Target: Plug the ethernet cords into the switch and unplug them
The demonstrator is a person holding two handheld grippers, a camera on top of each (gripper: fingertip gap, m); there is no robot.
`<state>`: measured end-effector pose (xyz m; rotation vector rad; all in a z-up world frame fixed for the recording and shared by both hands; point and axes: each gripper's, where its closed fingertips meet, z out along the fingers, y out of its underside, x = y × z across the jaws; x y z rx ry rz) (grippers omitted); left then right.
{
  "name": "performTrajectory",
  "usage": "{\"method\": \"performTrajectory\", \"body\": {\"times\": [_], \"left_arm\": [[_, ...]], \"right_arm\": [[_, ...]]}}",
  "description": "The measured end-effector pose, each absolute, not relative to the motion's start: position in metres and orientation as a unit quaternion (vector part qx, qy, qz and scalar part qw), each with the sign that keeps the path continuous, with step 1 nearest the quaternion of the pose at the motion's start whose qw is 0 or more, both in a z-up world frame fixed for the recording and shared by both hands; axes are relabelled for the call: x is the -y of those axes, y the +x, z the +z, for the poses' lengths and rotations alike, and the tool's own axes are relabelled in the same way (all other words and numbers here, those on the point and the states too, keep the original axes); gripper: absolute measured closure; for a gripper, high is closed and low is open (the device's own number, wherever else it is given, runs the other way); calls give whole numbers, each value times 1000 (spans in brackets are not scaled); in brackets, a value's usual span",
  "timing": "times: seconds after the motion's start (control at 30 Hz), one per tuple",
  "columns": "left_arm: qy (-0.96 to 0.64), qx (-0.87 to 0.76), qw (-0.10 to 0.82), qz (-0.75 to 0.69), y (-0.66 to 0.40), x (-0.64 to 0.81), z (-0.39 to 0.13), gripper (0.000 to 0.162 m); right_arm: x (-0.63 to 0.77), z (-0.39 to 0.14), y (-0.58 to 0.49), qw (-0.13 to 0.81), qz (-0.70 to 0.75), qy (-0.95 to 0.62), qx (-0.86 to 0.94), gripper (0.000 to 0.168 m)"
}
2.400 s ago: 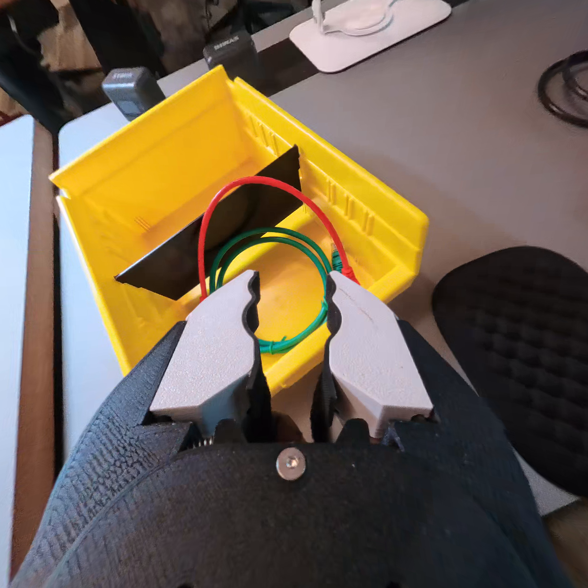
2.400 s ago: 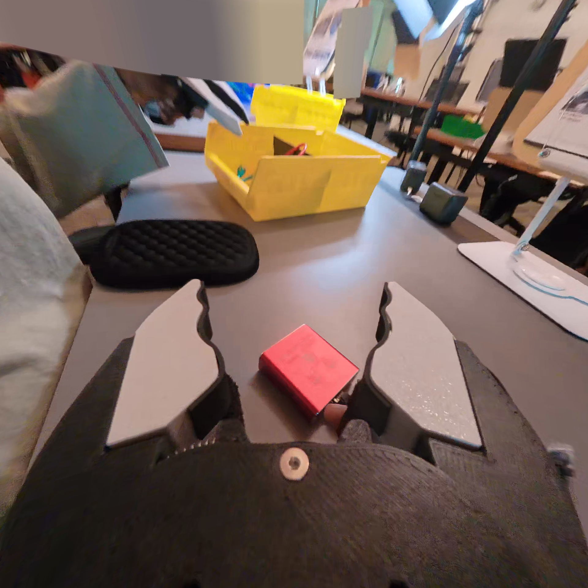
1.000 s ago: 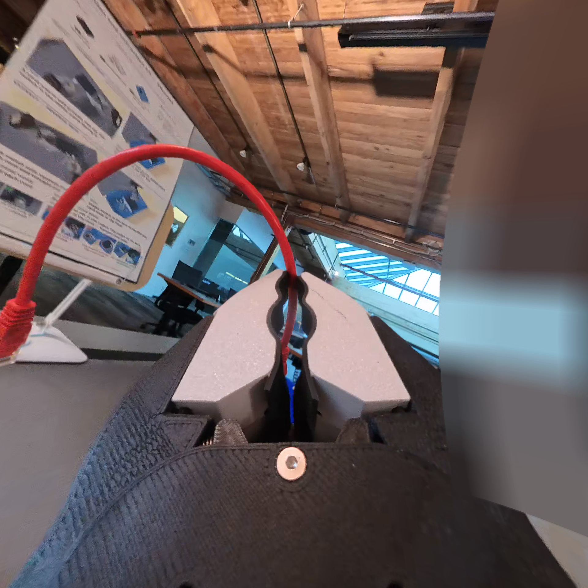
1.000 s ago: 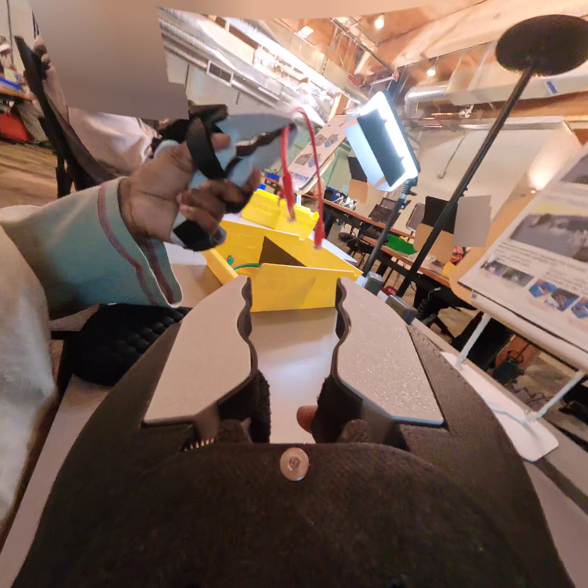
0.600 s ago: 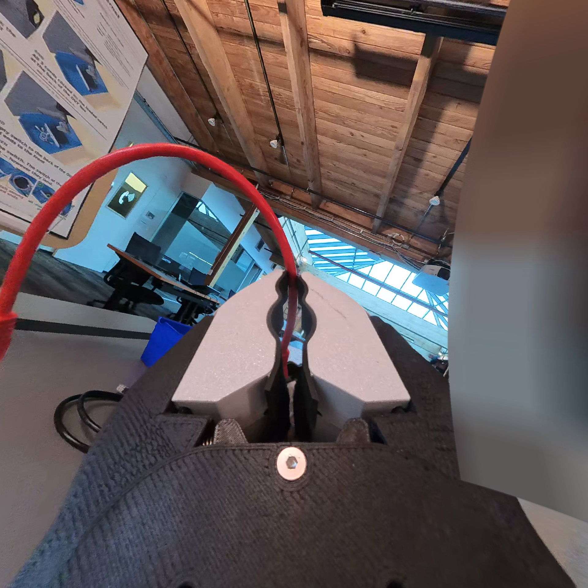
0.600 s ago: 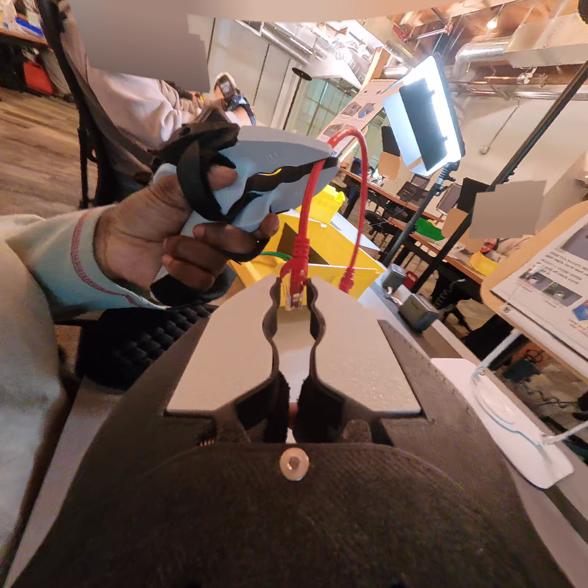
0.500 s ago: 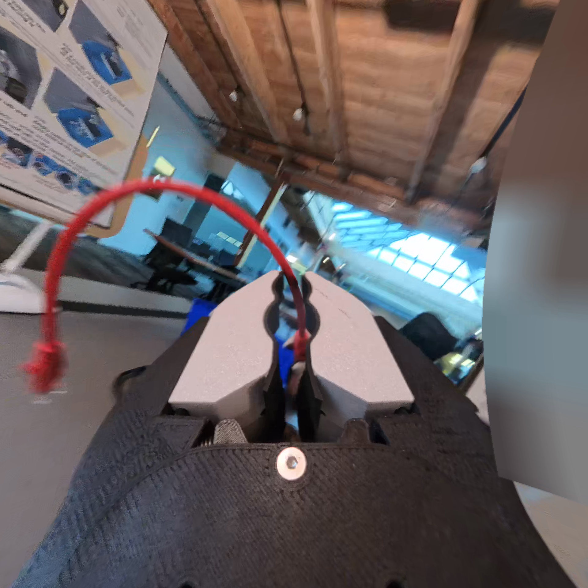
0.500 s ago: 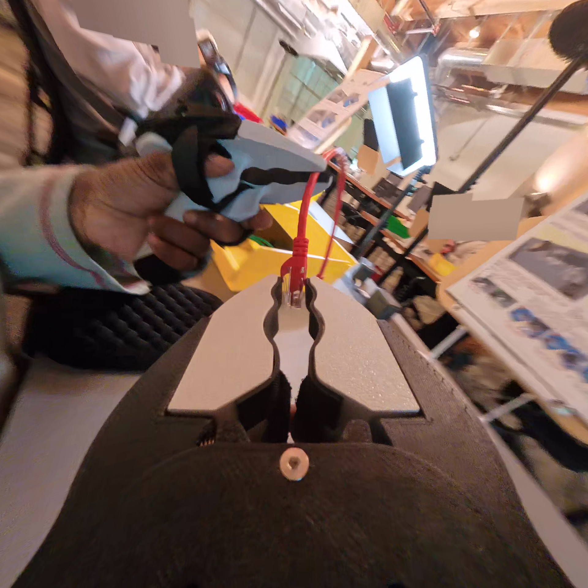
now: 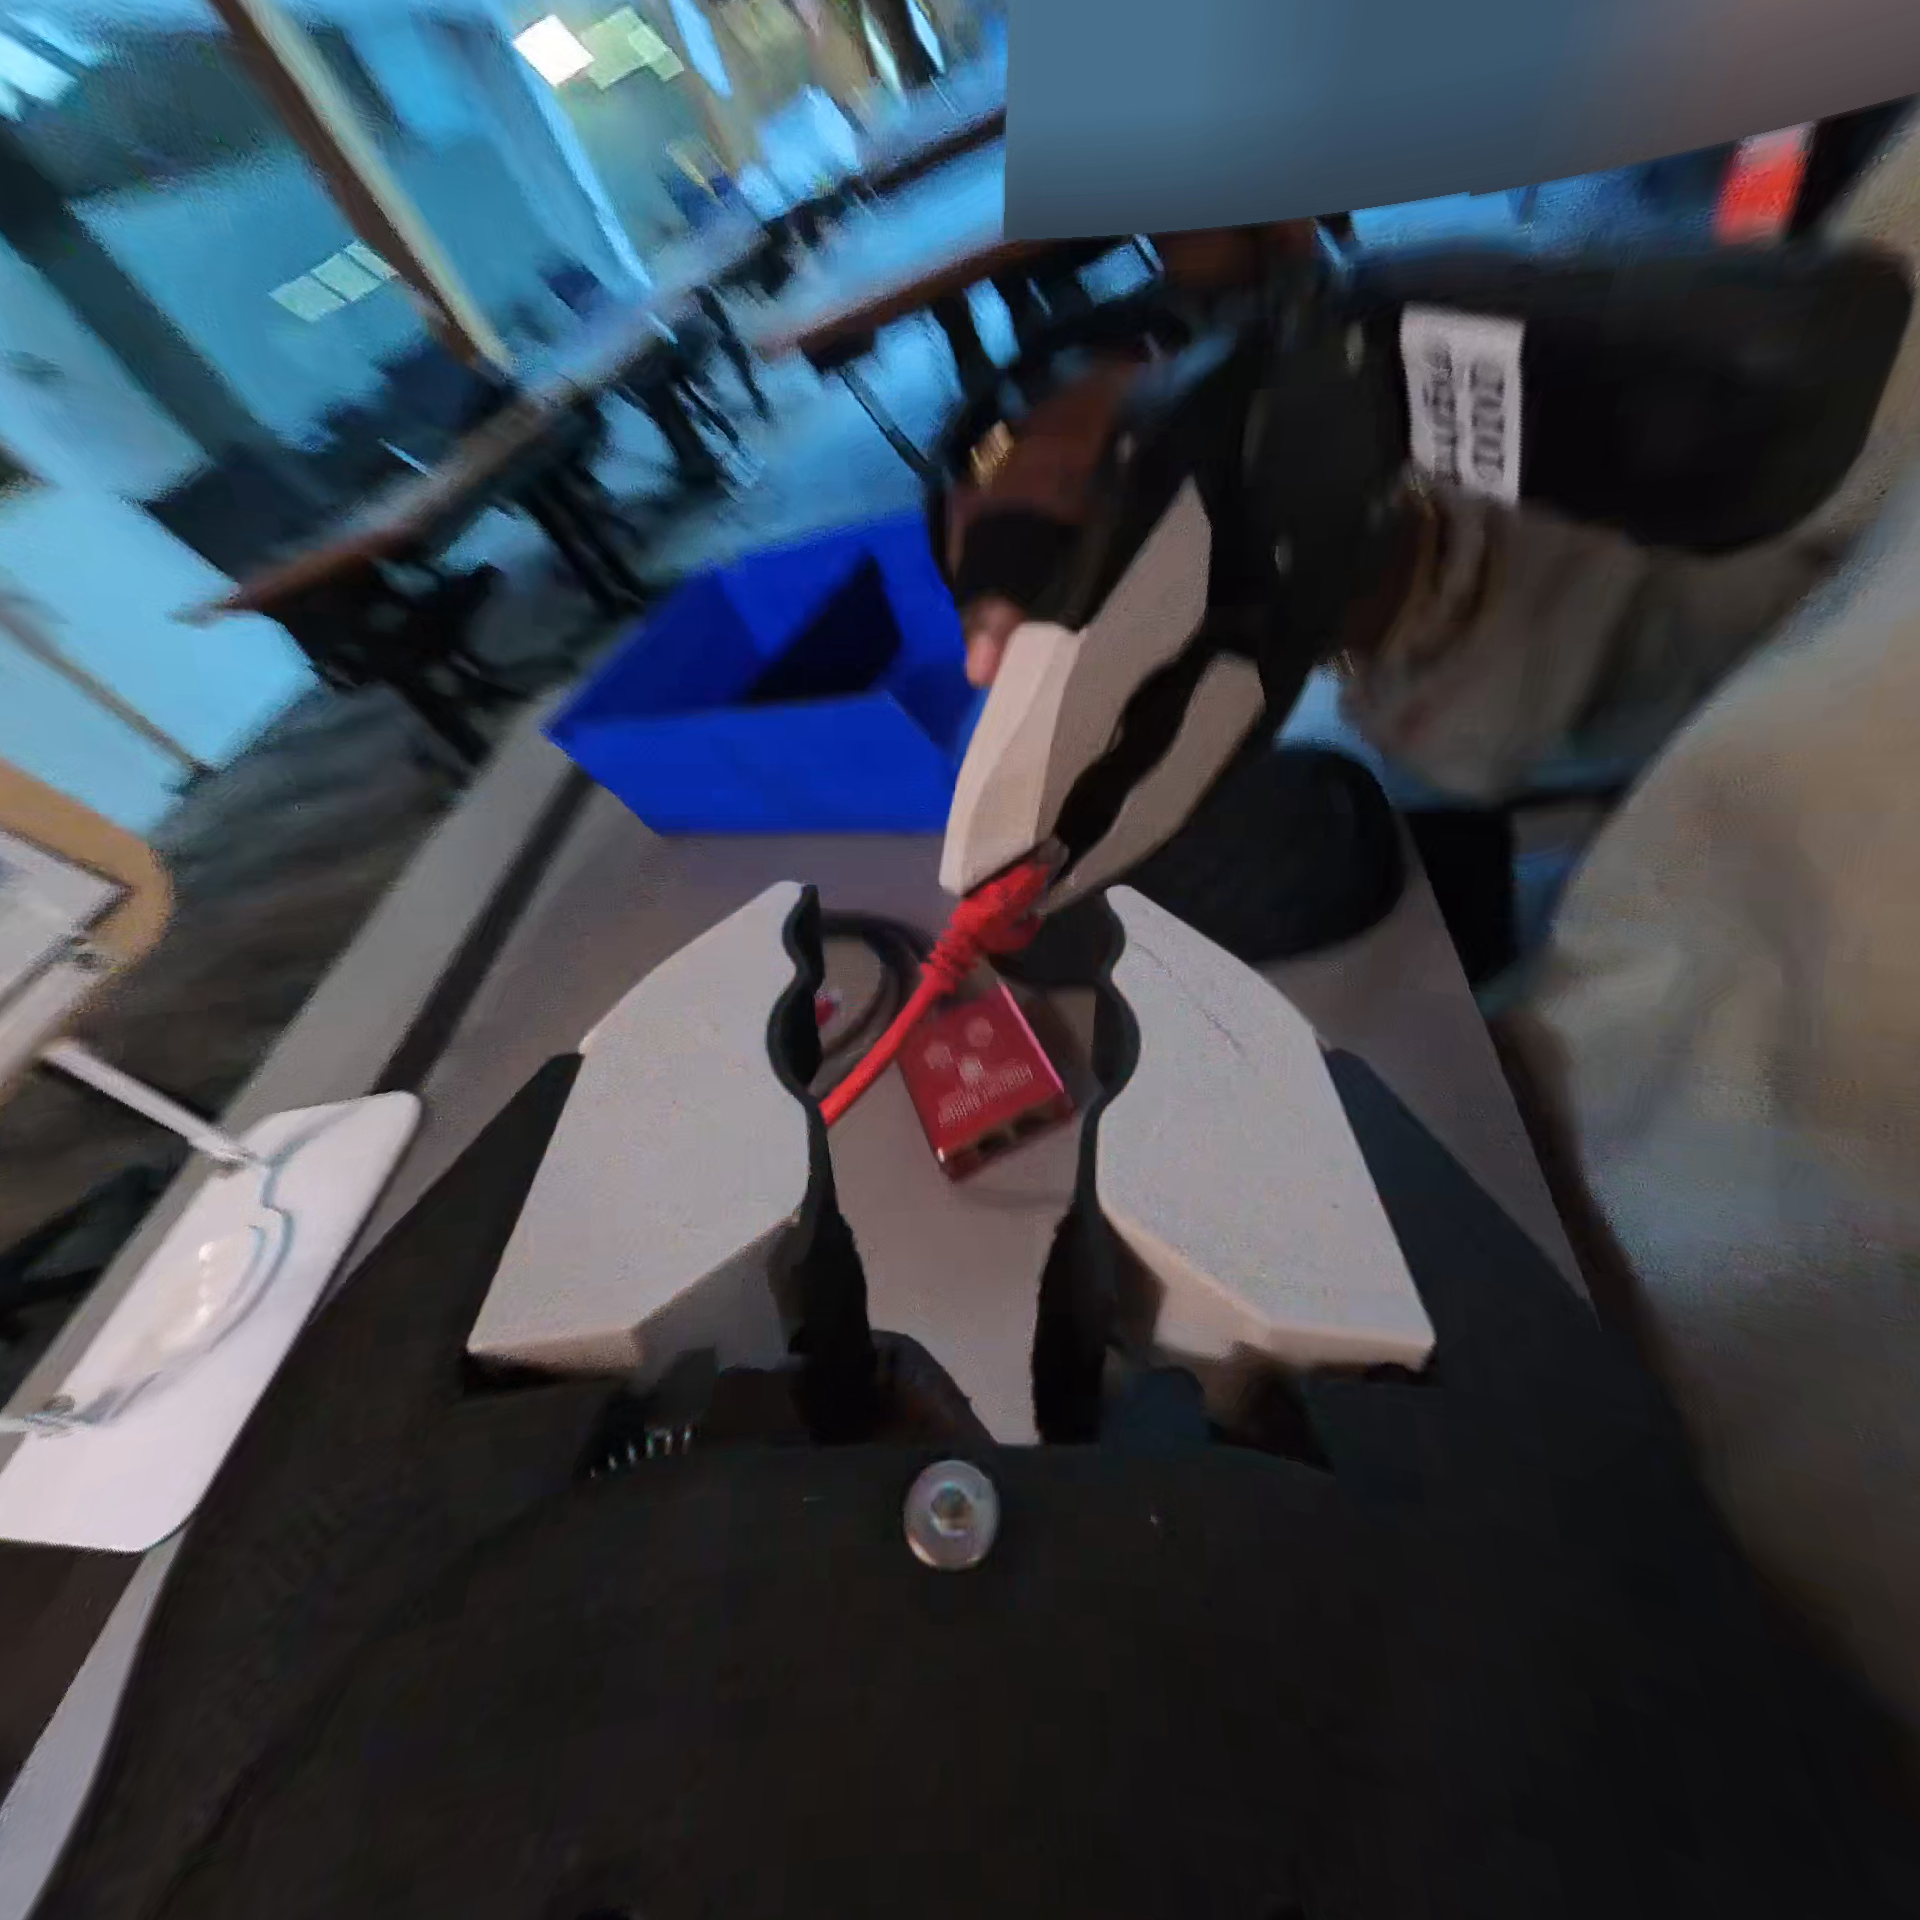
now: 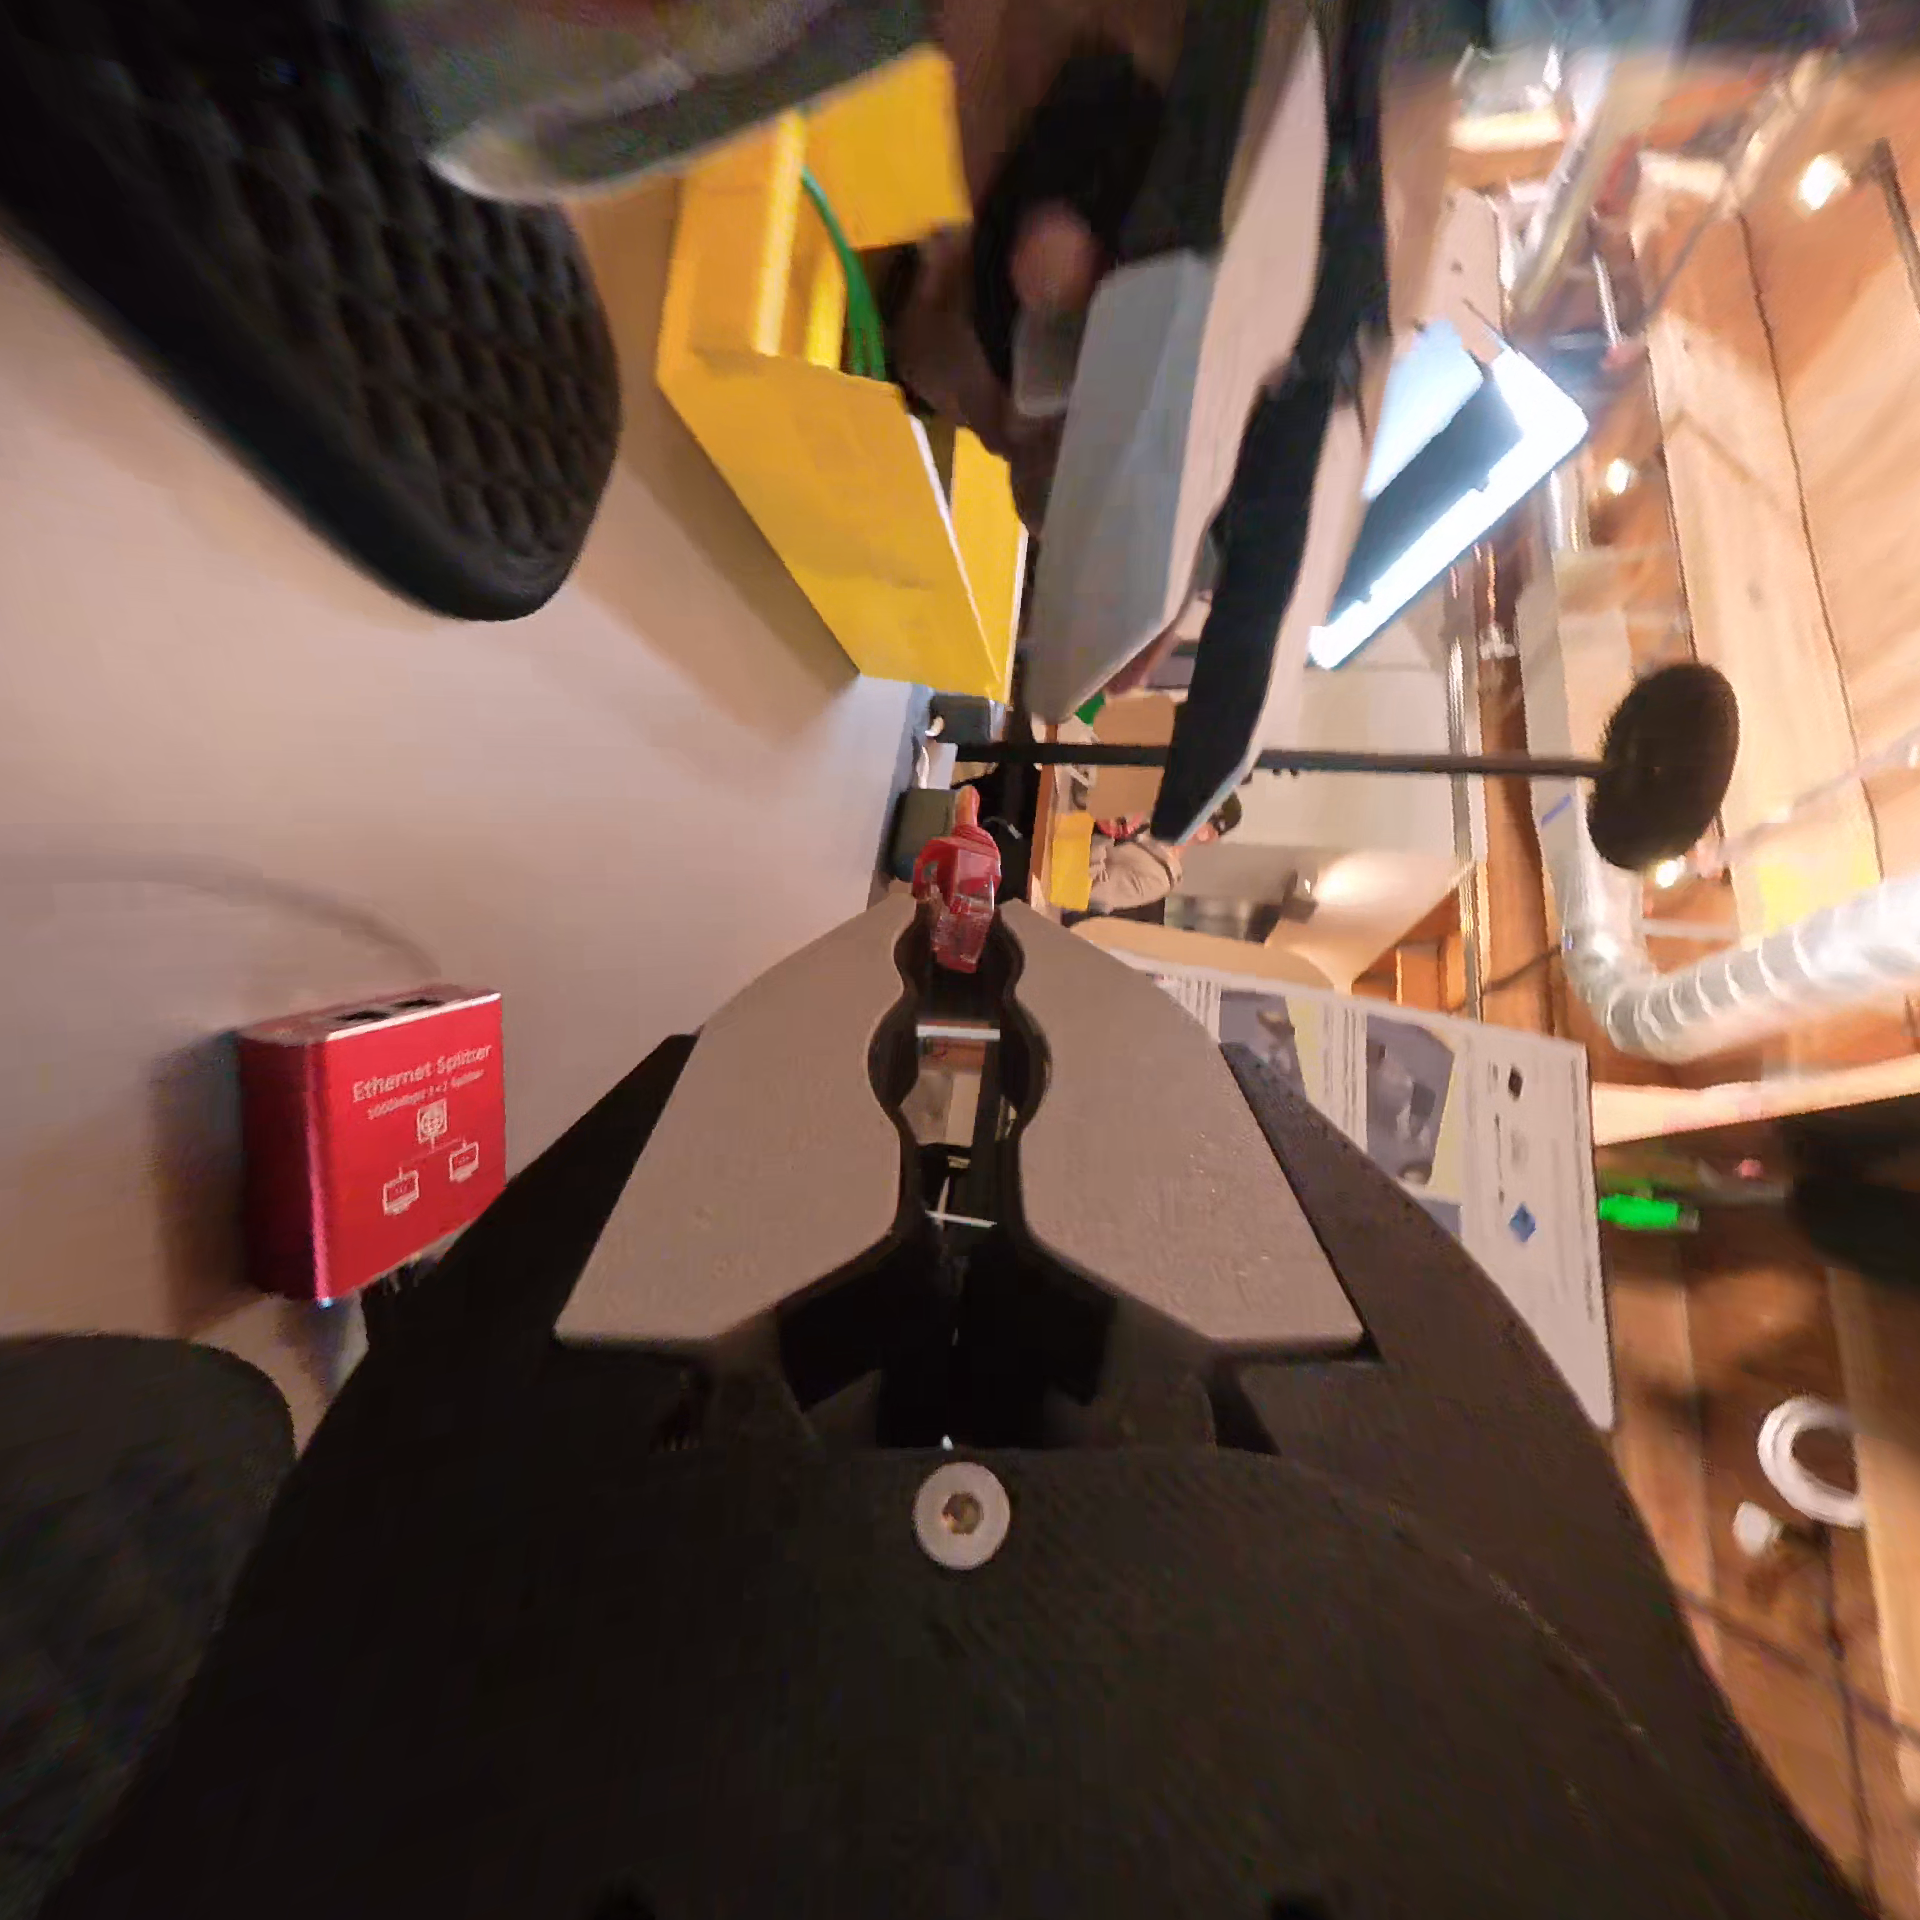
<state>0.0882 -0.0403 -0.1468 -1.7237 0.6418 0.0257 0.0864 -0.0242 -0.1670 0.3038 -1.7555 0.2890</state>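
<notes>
Hand-held gripper on the left (image 9: 951, 940) now stands released, its jaws wide apart and empty, where half a second ago it was clenched on the red cord (image 9: 904, 1029). The cord has passed across: the right hand-held gripper (image 10: 961, 930) is clenched on the plug (image 10: 958, 899), which sticks out just past its fingertips. In the left wrist view that right gripper (image 9: 1023, 894) hangs above the switch (image 9: 982, 1081), the cord trailing down from it toward the left gripper's fingers.

The switch lies flat on the surface, well in from the edges; two ports show on one end. It is not plugged yet. The other cord, green (image 10: 847, 281), is in the yellow bin (image 10: 831, 468) toward the surface's far edge.

The handover looks done, so the likely next step is to line the plug up with a port. With the left gripper free, it could steady the switch, which may otherwise slide under the push.
</notes>
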Motion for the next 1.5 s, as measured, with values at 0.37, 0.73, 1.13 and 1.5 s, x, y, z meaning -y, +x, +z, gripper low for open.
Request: {"method": "performTrajectory", "body": {"times": [0.37,0.73,1.13,1.5], "left_arm": [[-784,-351,462,-221,115,42,-168,145],[-807,-269,510,126,57,34,-162,151],[-818,-253,491,162,65,42,-191,151],[-814,-260,518,38,88,44,-189,151]], "right_arm": [[42,-156,107,593,160,208,761,159],[9,-143,88,331,566,-164,737,131],[27,-175,83,247,551,-159,781,125],[44,-179,87,376,444,13,813,151]]}}
